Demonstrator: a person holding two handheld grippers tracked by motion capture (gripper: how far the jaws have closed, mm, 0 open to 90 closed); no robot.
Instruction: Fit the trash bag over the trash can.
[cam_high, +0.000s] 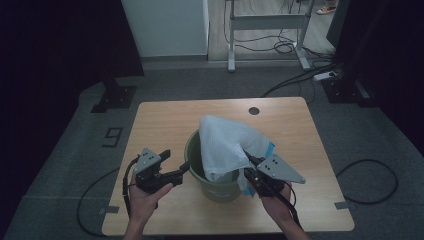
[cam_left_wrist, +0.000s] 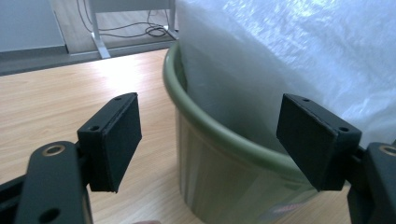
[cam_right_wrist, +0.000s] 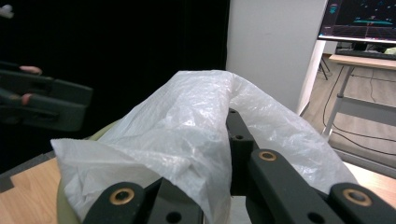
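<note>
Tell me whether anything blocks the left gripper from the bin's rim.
Nothing visible does. The left gripper is open, its jaws on either side of the green bin's rim, with only air between. The white plastic bag sits inside, held by the right gripper.

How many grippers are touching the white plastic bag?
1. The right gripper is clamped on the white plastic bag at the bucket's near right side. The left gripper is open at the bucket's left rim, apart from the bag.

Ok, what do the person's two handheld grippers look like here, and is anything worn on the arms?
Both the left gripper and the right gripper are black, each topped by a grey three-cornered plate with small holes. Flat black pads have brass-coloured pivots behind them. A black cable trails from each. The forearms show no sleeves.
</note>
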